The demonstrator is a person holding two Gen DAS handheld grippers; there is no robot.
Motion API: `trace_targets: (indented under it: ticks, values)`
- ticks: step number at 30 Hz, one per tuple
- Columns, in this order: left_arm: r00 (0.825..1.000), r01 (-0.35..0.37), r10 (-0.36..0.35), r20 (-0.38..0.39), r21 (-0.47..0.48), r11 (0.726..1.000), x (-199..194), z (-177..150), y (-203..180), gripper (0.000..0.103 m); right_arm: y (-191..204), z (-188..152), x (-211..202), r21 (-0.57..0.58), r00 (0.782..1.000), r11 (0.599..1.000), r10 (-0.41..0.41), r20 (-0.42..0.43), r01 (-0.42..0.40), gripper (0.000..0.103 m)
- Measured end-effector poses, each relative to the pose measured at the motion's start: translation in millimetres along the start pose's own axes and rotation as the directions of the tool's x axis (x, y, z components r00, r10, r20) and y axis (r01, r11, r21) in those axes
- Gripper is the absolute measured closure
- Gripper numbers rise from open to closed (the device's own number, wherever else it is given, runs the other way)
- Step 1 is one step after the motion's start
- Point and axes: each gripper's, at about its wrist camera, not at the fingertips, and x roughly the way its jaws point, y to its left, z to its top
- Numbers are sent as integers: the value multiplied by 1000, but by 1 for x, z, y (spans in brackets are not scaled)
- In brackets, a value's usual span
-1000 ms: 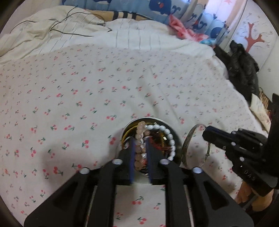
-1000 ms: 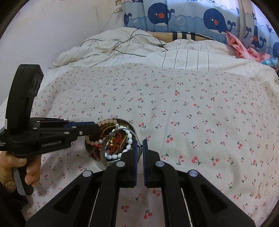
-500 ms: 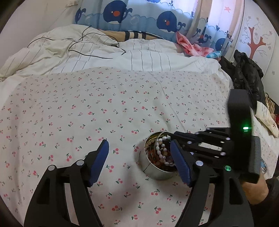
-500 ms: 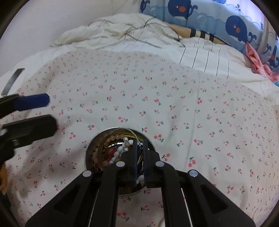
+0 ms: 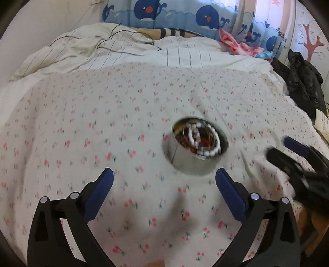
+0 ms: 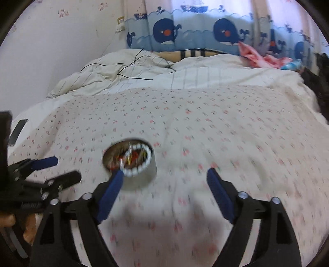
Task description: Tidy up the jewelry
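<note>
Far left, at the head of the bed: rumpled striped duvet (image 5: 115, 51) with a thin black cable (image 5: 123, 41) trailing over it. Behind it, whale-print curtain (image 5: 168, 18).

Near left: left gripper (image 5: 164, 180), jaws spread wide, nothing between the blue pads (image 5: 103, 185), hovering above the cherry-print bedsheet (image 5: 82, 123). Also seen at the left edge of the right wrist view (image 6: 61, 170), jaws apart there too.

Centre: round metal tin (image 5: 191, 160) standing upright on the sheet, just beyond the left gripper's tips and nearer its right pad. Inside the tin, a white bead bracelet (image 5: 207, 141) curled over a tangle of red and gold pieces, too blurred to name.

Right: right gripper (image 6: 164, 174), jaws spread, empty; its left pad (image 6: 112, 187) overlapping the tin's near rim (image 6: 131, 180) in that view, contact unclear. Far right: black jacket (image 5: 302, 78) heaped at the bed's edge.
</note>
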Motion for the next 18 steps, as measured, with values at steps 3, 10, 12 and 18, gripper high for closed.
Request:
trace_targets:
  ticks: [3, 10, 12, 18]
  values:
    - [1000, -19, 19, -3, 3, 1000, 1, -13, -7, 7, 3, -19, -18, 17, 999, 999, -39, 18, 39, 8]
    - [995, -100, 100, 25, 7, 995, -6, -12, -14, 7, 10, -20, -13, -22, 996, 995, -94, 5, 94, 7]
    - [995, -101, 101, 24, -13, 995, -6, -11, -11, 7, 7, -21, -9, -18, 994, 994, -107, -3, 107, 7]
    - [995, -98, 98, 11, -10, 995, -6, -13, -12, 7, 4, -24, -1, -11, 991, 991, -133, -21, 133, 7]
